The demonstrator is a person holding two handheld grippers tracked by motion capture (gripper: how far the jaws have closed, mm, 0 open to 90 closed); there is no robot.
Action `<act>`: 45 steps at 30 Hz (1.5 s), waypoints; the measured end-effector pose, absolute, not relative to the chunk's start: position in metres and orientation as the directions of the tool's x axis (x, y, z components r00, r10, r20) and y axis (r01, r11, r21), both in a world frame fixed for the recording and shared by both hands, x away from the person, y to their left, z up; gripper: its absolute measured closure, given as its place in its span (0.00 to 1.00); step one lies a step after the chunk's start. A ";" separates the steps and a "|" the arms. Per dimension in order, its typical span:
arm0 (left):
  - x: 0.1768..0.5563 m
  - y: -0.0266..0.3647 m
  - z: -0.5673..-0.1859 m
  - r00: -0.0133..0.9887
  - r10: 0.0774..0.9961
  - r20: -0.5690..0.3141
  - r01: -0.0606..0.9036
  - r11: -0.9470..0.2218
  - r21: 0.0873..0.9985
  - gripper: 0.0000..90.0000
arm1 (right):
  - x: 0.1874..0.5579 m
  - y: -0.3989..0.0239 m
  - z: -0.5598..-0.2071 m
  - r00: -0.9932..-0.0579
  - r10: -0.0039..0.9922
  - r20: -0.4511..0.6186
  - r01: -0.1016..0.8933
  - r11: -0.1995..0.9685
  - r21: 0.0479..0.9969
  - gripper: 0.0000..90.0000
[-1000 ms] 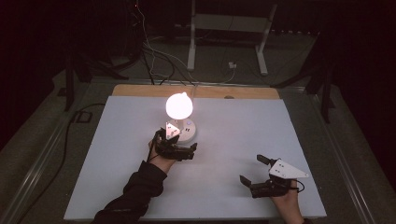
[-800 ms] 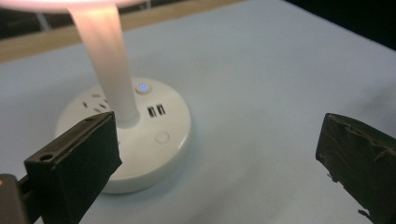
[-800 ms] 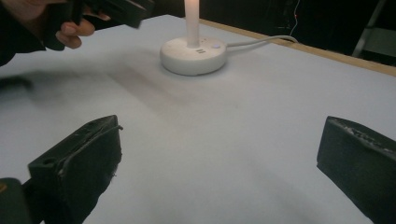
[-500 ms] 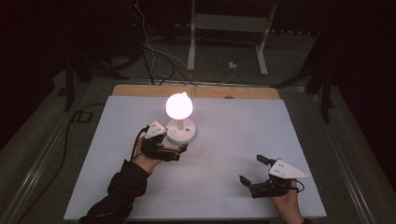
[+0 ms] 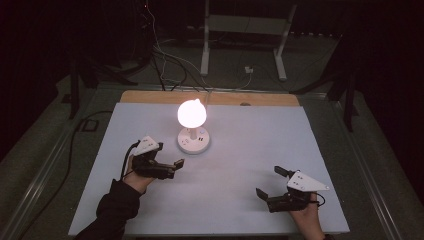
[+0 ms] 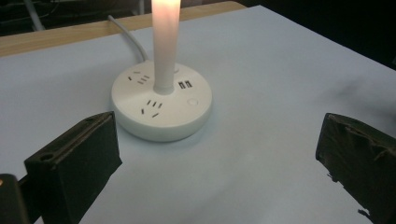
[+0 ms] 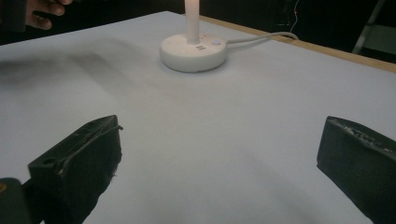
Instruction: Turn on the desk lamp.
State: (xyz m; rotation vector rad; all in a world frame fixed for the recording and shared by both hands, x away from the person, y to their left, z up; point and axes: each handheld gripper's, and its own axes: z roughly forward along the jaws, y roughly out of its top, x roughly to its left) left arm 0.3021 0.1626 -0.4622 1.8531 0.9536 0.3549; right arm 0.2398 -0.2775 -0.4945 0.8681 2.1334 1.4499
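A lit lamp stands at the back middle of the white table (image 5: pixel 250 150), its bulb (image 5: pixel 192 113) glowing on a thin stem (image 6: pixel 166 46) above a round white socket base (image 5: pixel 194 141) (image 6: pixel 161 105) (image 7: pixel 193 50). My left gripper (image 5: pixel 172 167) (image 6: pixel 217 158) is open and holds nothing. It sits a little to the left of the base and nearer to me, with its jaws pointing at the base. My right gripper (image 5: pixel 270 182) (image 7: pixel 219 158) rests open with nothing in it near the front right edge, far from the lamp.
A white cable (image 6: pixel 126 35) runs from the base over the table's wooden back edge (image 5: pixel 150 96). Behind the table stand a metal frame (image 5: pixel 245 30) and loose floor cables (image 5: pixel 165 55). The hand holding the left gripper (image 7: pixel 42 11) shows in the right gripper view.
My left gripper has pulled away from the lamp base, moving left and toward me. The lamp stays lit and the right gripper has not moved.
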 end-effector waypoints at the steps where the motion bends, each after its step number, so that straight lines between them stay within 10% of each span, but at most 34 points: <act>1: 0.300 0.165 -0.463 0.646 0.746 -0.162 0.459 -0.210 0.863 0.00 | 0.240 -0.277 -0.495 -0.718 0.696 0.006 0.262 0.263 0.929 0.00; 45: 0.256 0.218 -0.510 0.627 0.757 -0.181 0.560 -0.278 0.780 0.00 | 0.241 -0.275 -0.497 -0.724 0.690 0.006 0.275 0.280 0.920 0.00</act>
